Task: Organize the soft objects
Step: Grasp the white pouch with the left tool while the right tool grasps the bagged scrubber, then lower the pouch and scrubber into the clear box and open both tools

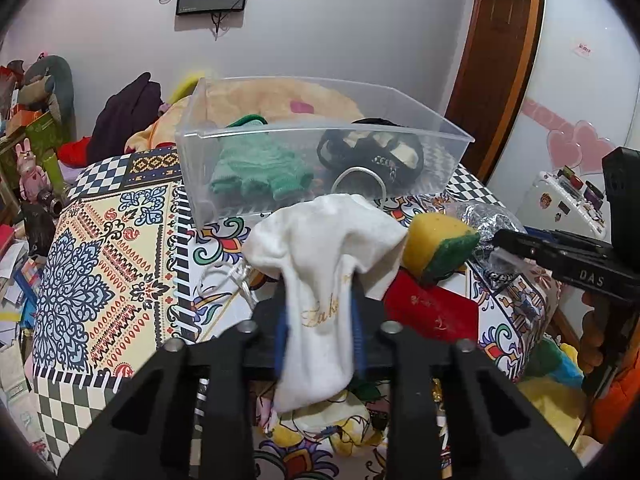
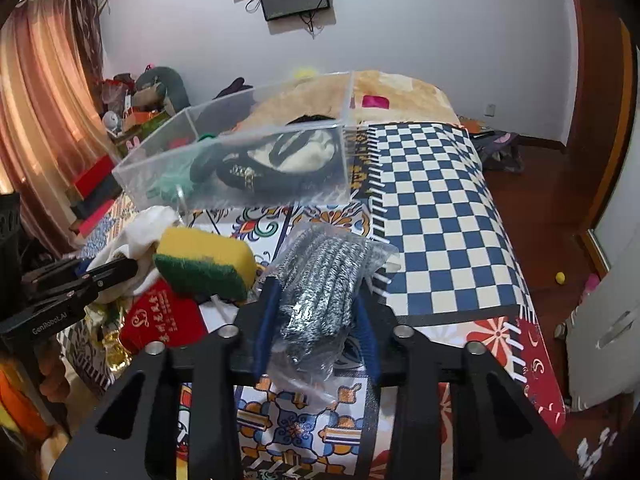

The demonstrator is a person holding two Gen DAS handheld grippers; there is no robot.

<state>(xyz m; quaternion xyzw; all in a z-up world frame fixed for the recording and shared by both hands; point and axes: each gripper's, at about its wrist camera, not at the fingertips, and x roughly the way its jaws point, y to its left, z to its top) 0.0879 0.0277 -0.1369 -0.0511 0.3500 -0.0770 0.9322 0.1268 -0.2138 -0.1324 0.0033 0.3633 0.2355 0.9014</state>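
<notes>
White cloth drawstring pouch with gold lettering (image 1: pixel 320 280) pinched between the closed jaws of the left gripper (image 1: pixel 319 320), lifted over the patterned tablecloth (image 1: pixel 120 240); lower end hidden behind the fingers. Crinkled clear bag of silver steel wool (image 2: pixel 320 280) clamped in the right gripper (image 2: pixel 316 320), far end hard to make out. Between them, yellow sponge with green scrub side (image 1: pixel 440 248) on a red packet (image 1: pixel 432 308). Beyond, clear plastic bin (image 1: pixel 320 132) with a green knit item (image 1: pixel 260 172) and black items, dim through the wall. Checkered cloth right of bin free.
</notes>
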